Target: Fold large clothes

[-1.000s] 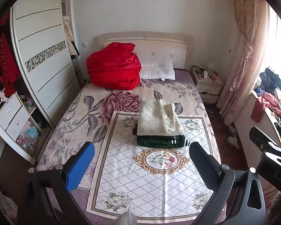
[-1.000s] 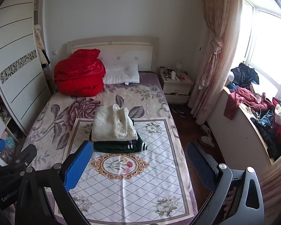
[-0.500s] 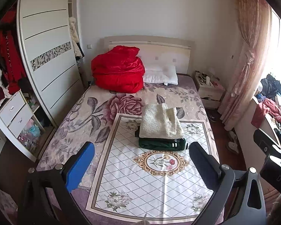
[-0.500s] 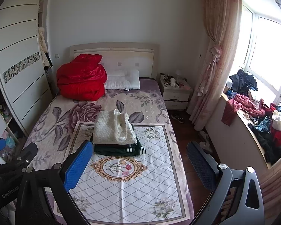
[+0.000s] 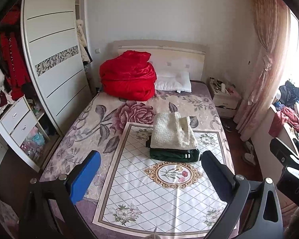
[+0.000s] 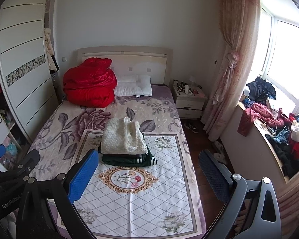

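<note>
Both your left gripper (image 5: pixel 149 171) and right gripper (image 6: pixel 147 171) hang wide apart holding nothing, folded cream sweater (image 5: pixel 172 131) stacked on green garment (image 5: pixel 175 155) at frame centre, so fetch next piece from window-ledge clothes pile (image 6: pixel 276 123) at right without disturbing stack.

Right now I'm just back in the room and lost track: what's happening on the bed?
Nothing is being handled. Both the left gripper and the right gripper hang open and empty above the foot of the bed. On the white patterned cloth sits a stack of folded clothes: a cream knit on top of a dark green garment. Unfolded clothes are piled on the window ledge to the right.
</note>
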{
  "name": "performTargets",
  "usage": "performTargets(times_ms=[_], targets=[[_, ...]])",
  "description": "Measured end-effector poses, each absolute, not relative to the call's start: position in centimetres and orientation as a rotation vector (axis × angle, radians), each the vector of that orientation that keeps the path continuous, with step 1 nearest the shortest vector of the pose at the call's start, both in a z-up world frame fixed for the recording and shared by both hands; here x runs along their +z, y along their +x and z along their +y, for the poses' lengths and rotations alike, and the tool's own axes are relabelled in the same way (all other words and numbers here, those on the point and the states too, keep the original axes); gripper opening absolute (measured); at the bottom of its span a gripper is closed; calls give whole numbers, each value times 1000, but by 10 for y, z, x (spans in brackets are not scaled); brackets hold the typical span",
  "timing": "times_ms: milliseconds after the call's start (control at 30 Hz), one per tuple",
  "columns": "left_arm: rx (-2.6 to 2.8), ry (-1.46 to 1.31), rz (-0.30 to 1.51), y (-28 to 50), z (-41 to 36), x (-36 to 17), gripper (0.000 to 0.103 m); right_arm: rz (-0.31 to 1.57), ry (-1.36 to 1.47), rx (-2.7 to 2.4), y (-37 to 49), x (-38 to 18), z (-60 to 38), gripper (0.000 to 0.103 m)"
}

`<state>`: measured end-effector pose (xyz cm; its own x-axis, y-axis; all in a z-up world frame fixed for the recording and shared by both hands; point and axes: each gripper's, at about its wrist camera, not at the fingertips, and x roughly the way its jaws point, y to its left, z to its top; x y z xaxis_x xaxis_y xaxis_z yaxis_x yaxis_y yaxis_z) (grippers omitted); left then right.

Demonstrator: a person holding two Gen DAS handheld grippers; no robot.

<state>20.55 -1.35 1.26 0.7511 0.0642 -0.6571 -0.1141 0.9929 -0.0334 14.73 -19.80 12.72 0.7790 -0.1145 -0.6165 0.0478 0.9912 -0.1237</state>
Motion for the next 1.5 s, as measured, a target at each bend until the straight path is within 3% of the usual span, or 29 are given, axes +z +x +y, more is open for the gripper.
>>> performTargets(times_ms=[1500], targets=[[99, -68, 682, 207, -20, 30, 103, 669, -84, -92, 139, 124, -191, 102]])
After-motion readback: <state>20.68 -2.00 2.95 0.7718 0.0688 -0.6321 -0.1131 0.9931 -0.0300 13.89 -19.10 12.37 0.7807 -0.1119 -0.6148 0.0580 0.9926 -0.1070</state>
